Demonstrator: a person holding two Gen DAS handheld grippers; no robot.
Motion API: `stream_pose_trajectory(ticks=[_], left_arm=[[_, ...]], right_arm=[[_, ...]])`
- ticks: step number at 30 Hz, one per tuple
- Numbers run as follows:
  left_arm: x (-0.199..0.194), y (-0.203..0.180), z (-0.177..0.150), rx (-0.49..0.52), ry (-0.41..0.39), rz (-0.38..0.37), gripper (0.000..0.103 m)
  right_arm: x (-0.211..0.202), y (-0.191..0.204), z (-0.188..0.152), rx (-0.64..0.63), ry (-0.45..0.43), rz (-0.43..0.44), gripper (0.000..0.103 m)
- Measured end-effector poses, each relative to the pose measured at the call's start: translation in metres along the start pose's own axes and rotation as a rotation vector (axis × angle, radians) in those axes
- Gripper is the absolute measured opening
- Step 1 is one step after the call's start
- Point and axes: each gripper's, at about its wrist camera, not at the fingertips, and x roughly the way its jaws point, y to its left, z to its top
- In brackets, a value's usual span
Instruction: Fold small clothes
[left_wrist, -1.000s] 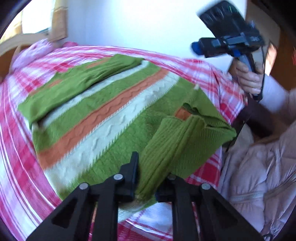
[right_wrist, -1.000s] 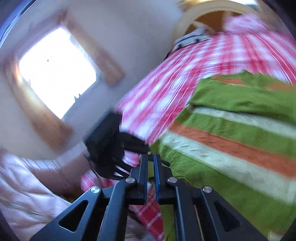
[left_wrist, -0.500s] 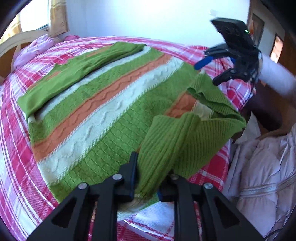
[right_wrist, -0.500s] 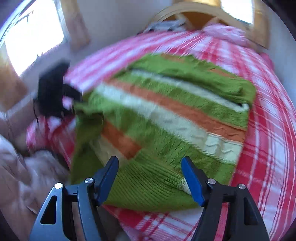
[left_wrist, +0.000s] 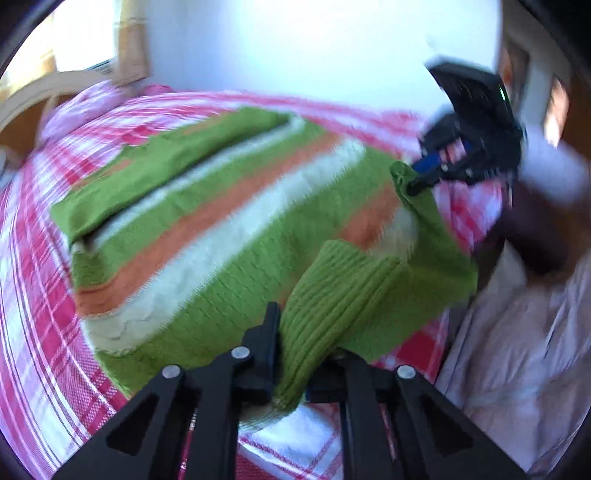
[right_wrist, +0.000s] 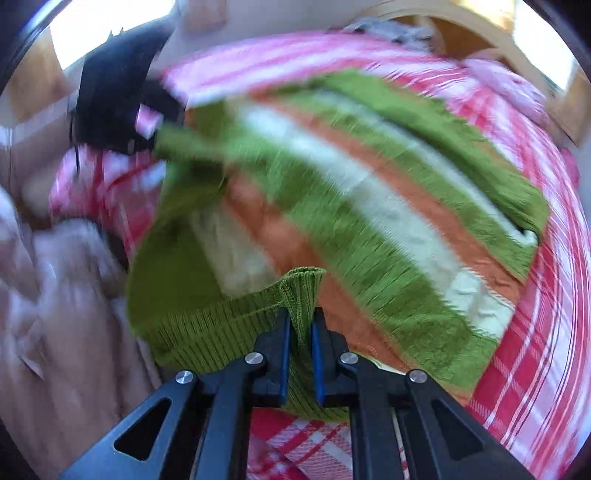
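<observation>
A green, orange and cream striped knit sweater lies on the red and white checked bedcover; it also shows in the right wrist view. My left gripper is shut on the sweater's ribbed green sleeve at the near edge. My right gripper is shut on a ribbed green cuff edge. In the left wrist view the right gripper grips the sweater's far corner. In the right wrist view the left gripper appears blurred at the upper left.
A pale quilted jacket lies at the right of the bed. A pink pillow and a curved wooden headboard are at the far end. A white wall stands behind the bed.
My right gripper came down from the air, opened, then shut on the sweater's green cuff edge. My left gripper kept its hold on the sleeve and lifted slightly.
</observation>
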Motion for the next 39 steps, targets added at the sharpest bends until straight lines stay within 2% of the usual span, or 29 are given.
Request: stream_pose_trajectory(ticks=[2,4,6,7,9,12,16,18,19,20,21,22,24,27,29,30,32,33,36,39], left_arm=[[-0.003,0.015,0.005,-0.08,-0.036,0.012,0.011],[-0.004,0.035,0.011,-0.162,-0.075,0.058,0.011],[-0.001,0.059,0.015,-0.268,-0.103,0.11,0.011],[0.003,0.07,0.016,-0.323,-0.109,0.126,0.011],[0.011,0.092,0.014,-0.417,-0.114,0.154,0.011],[0.023,0.108,0.007,-0.501,-0.098,0.171,0.01],[0.028,0.11,-0.004,-0.527,-0.097,0.084,0.011],[0.026,0.109,-0.005,-0.514,-0.098,0.053,0.017],[0.025,0.109,-0.005,-0.508,-0.097,0.04,0.025],[0.025,0.109,-0.004,-0.501,-0.096,0.029,0.04],[0.021,0.106,-0.004,-0.497,-0.101,0.017,0.047],[0.02,0.104,-0.003,-0.491,-0.112,-0.002,0.058],[0.021,0.099,0.001,-0.47,-0.116,0.003,0.062],[0.031,0.088,0.006,-0.416,-0.084,0.052,0.051],[0.035,0.082,0.009,-0.382,-0.066,0.087,0.021],[0.037,0.081,0.009,-0.38,-0.056,0.109,0.018],[0.032,0.083,0.008,-0.411,-0.066,0.081,0.006],[0.029,0.084,0.006,-0.431,-0.071,0.066,0.006],[0.017,0.083,0.009,-0.443,-0.093,0.108,0.005],[-0.005,0.092,0.021,-0.489,-0.165,0.125,0.005]], right_arm=[[-0.02,-0.023,0.006,0.13,-0.122,-0.023,0.01],[-0.035,-0.055,0.011,0.299,-0.237,-0.055,0.01],[-0.034,-0.083,0.013,0.449,-0.285,-0.09,0.01],[-0.029,-0.1,0.009,0.54,-0.297,-0.103,0.01],[-0.014,-0.121,0.002,0.638,-0.292,-0.116,0.01],[0.013,-0.129,-0.01,0.704,-0.257,-0.103,0.01],[0.024,-0.118,-0.02,0.716,-0.254,-0.1,0.01],[0.019,-0.115,-0.023,0.701,-0.252,-0.108,0.01],[0.02,-0.115,-0.023,0.69,-0.248,-0.112,0.01],[0.021,-0.115,-0.022,0.679,-0.242,-0.117,0.01],[0.024,-0.116,-0.018,0.667,-0.235,-0.125,0.01],[0.028,-0.12,-0.015,0.659,-0.233,-0.13,0.01],[0.029,-0.119,-0.015,0.65,-0.23,-0.141,0.011],[0.033,-0.119,-0.015,0.647,-0.232,-0.157,0.011],[0.033,-0.117,-0.014,0.647,-0.23,-0.172,0.011],[0.032,-0.115,-0.012,0.637,-0.224,-0.189,0.011],[0.031,-0.108,-0.008,0.61,-0.211,-0.224,0.01],[0.029,-0.105,-0.006,0.599,-0.209,-0.23,0.01],[0.017,-0.096,0.0,0.578,-0.231,-0.234,0.01],[-0.005,-0.093,0.01,0.567,-0.279,-0.238,0.009]])
